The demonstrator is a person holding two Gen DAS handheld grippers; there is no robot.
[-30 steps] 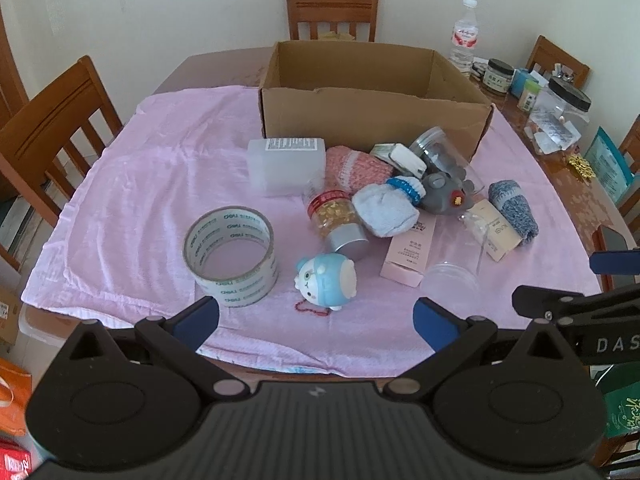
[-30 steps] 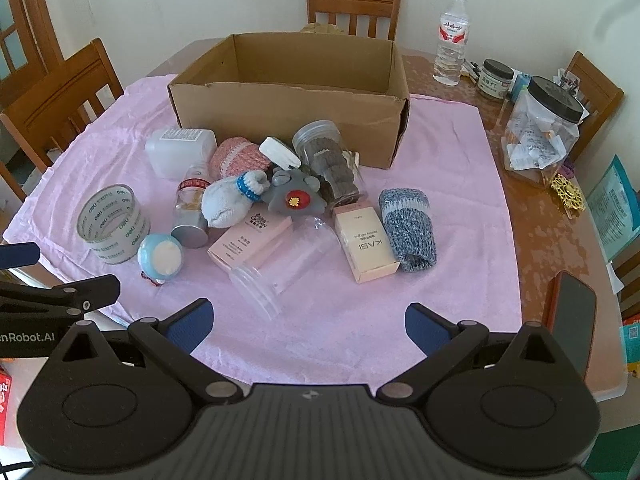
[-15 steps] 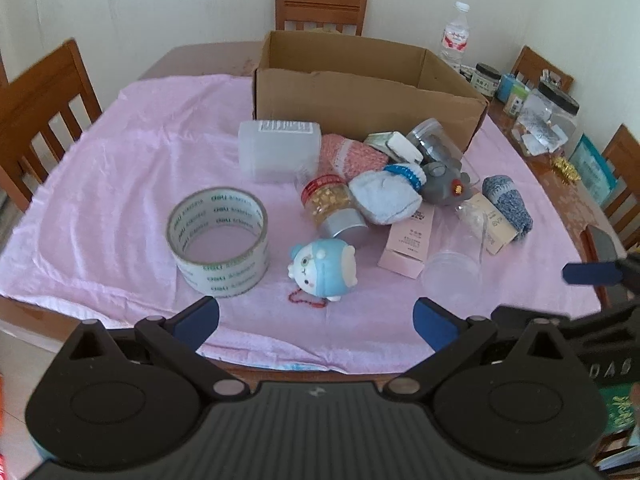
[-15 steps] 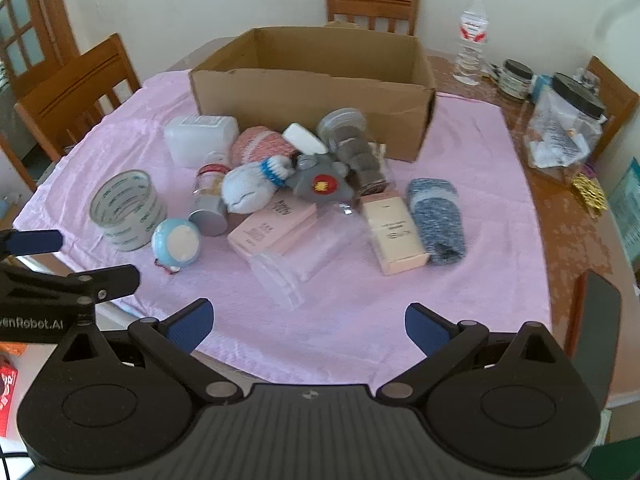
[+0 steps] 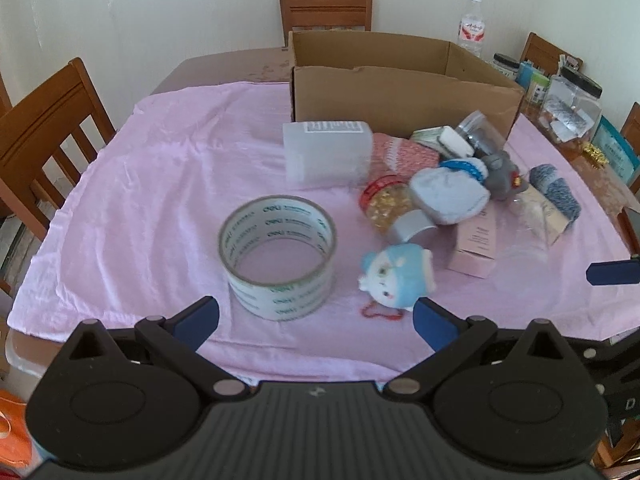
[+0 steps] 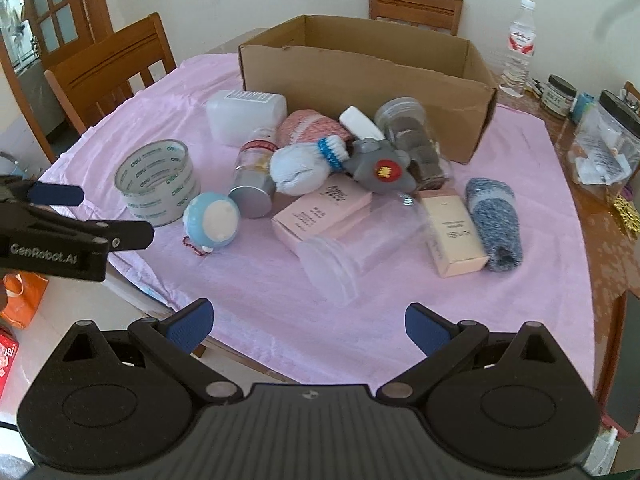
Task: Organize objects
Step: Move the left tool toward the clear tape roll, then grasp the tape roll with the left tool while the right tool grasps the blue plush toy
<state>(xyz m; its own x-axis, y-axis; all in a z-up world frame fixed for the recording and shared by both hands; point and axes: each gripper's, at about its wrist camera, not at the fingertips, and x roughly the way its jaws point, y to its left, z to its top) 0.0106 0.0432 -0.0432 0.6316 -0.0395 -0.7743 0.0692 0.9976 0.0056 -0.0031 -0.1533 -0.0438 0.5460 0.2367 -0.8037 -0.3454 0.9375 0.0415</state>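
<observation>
An open cardboard box (image 5: pixel 400 92) (image 6: pixel 360 76) stands at the back of a pink cloth (image 5: pixel 160 200) (image 6: pixel 400 308). In front of it lies a heap: a tape roll (image 5: pixel 277 252) (image 6: pixel 158 182), a blue plush toy (image 5: pixel 396 276) (image 6: pixel 212 220), a white sock ball (image 5: pixel 448 196) (image 6: pixel 298 164), a small jar with a silver lid (image 5: pixel 394 212) (image 6: pixel 254 184), a pink carton (image 5: pixel 478 240) (image 6: pixel 322 210) and a clear cup (image 6: pixel 356 256). My left gripper (image 5: pixel 316 322) is open, just short of the tape roll. My right gripper (image 6: pixel 308 326) is open, near the clear cup.
A frosted plastic case (image 5: pixel 326 152), a grey plush mouse (image 6: pixel 380 166), a blue knitted roll (image 6: pixel 494 224) and a beige carton (image 6: pixel 456 236) also lie in the heap. Wooden chairs (image 5: pixel 44 128) ring the table. Jars (image 6: pixel 608 140) and a water bottle (image 6: pixel 520 50) stand at the right.
Both grippers have moved forward and lower over the table edge. The left one swung left and now faces the tape roll. Nothing on the cloth has moved.
</observation>
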